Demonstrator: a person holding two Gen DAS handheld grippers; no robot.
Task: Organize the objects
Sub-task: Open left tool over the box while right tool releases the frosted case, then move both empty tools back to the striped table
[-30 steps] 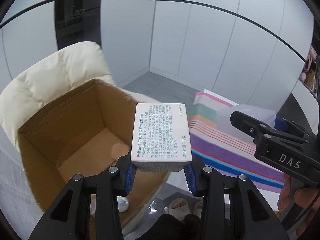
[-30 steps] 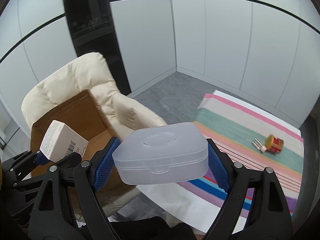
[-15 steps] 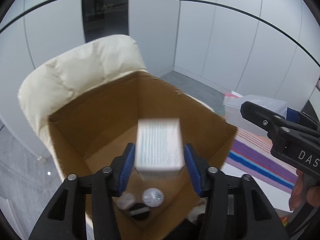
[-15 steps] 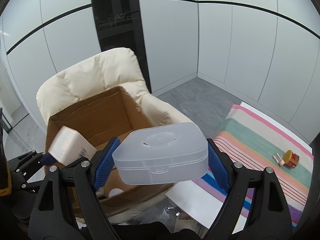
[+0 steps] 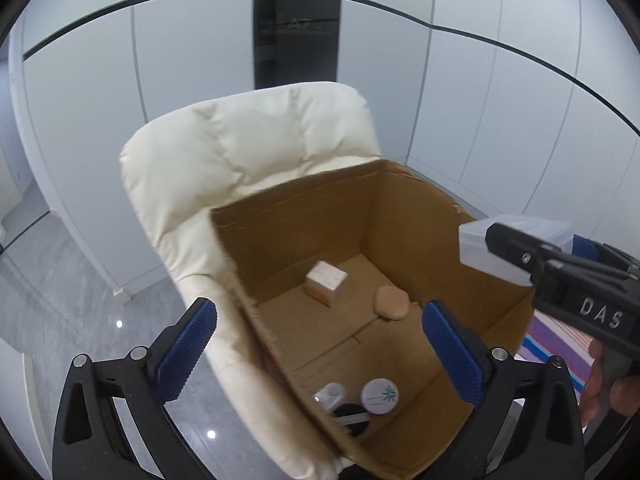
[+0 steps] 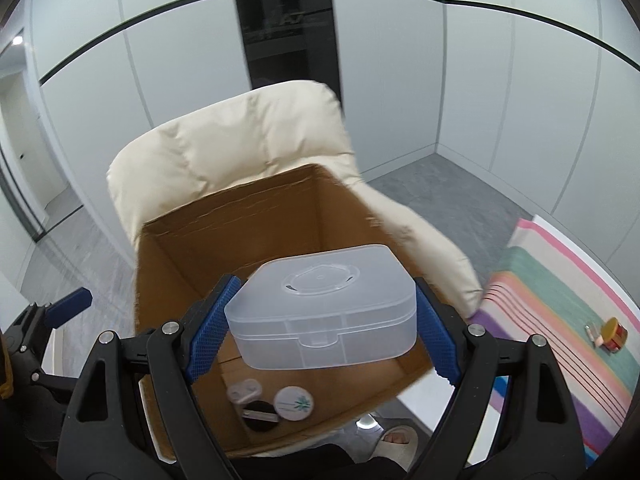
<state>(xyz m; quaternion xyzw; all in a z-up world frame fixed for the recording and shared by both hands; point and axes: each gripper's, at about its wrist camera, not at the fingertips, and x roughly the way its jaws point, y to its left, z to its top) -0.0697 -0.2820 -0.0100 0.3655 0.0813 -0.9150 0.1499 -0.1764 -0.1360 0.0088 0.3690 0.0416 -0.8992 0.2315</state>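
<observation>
An open cardboard box (image 5: 408,220) stands on a cream armchair (image 5: 256,152). My left gripper (image 5: 320,340) is open and empty above the box's near left side. The white carton (image 5: 326,282) lies on the box floor near the far wall, beside a tan sponge puff (image 5: 391,303). My right gripper (image 6: 322,320) is shut on a translucent plastic case (image 6: 320,296) and holds it above the box (image 6: 192,240). The case also shows at the right of the left wrist view (image 5: 476,248).
A round white tin (image 5: 379,396), a white lens case (image 5: 330,394) and a black round item (image 5: 352,418) lie at the box's near end. A striped cloth (image 6: 560,300) on a white table at the right carries a small red jar (image 6: 614,330).
My left gripper opened and let go of the white carton, which dropped to the box floor. Both grippers moved left over the box; the right one still holds the case.
</observation>
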